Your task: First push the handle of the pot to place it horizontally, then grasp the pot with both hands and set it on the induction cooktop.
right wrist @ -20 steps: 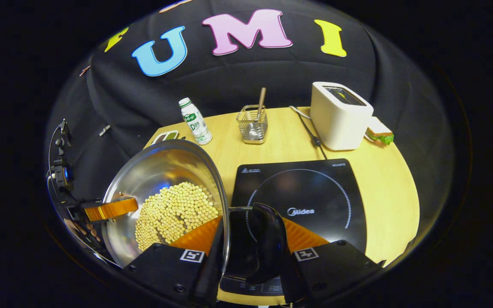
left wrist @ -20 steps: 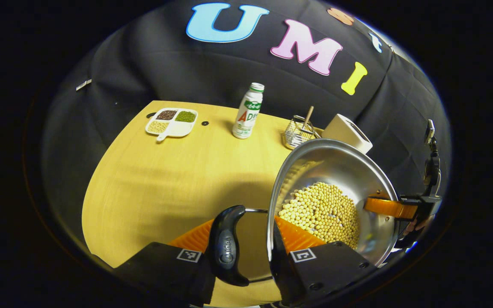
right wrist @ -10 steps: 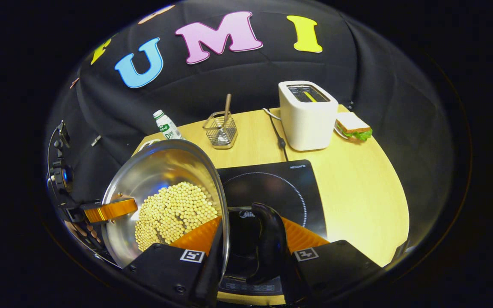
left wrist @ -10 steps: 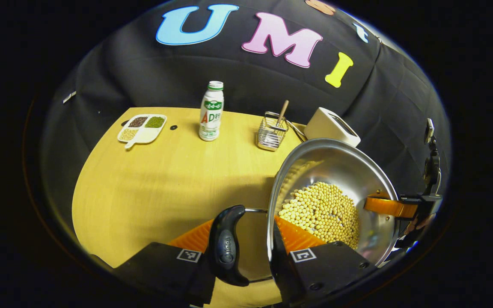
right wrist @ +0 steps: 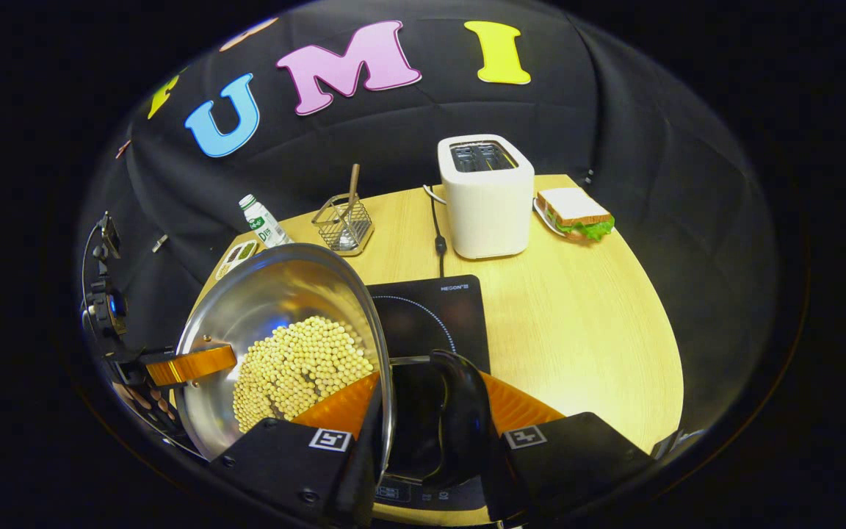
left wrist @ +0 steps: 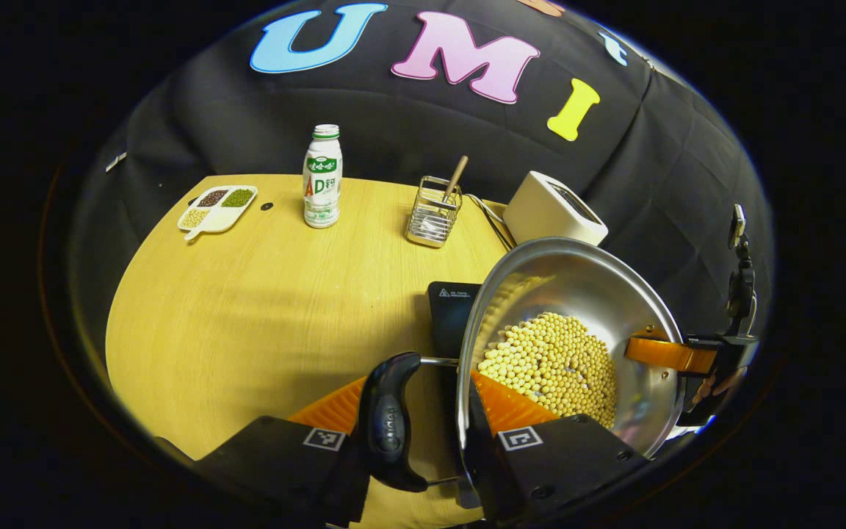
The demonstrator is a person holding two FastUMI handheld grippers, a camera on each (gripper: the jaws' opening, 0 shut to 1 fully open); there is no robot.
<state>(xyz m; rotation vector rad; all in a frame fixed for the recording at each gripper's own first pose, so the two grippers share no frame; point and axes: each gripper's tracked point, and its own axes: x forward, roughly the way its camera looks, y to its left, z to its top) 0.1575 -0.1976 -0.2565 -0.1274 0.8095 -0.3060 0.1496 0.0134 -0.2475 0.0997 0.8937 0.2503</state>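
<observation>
Between both grippers [left wrist: 414, 411] [right wrist: 423, 415], each apparently pinching a side handle, pot [right wrist: 276, 345] with handles crosswise.

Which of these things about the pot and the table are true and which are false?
1. The pot holds yellow beans. True.
2. The toaster lies tipped on its side. False: it stands upright.
3. A sandwich sits beside the toaster. True.
4. The left hand-held gripper hangs open, away from the pot. False: it grips the pot's rim and handle.
5. The bottle lies flat. False: it stands upright.
6. The induction cooktop is black. True.
</observation>
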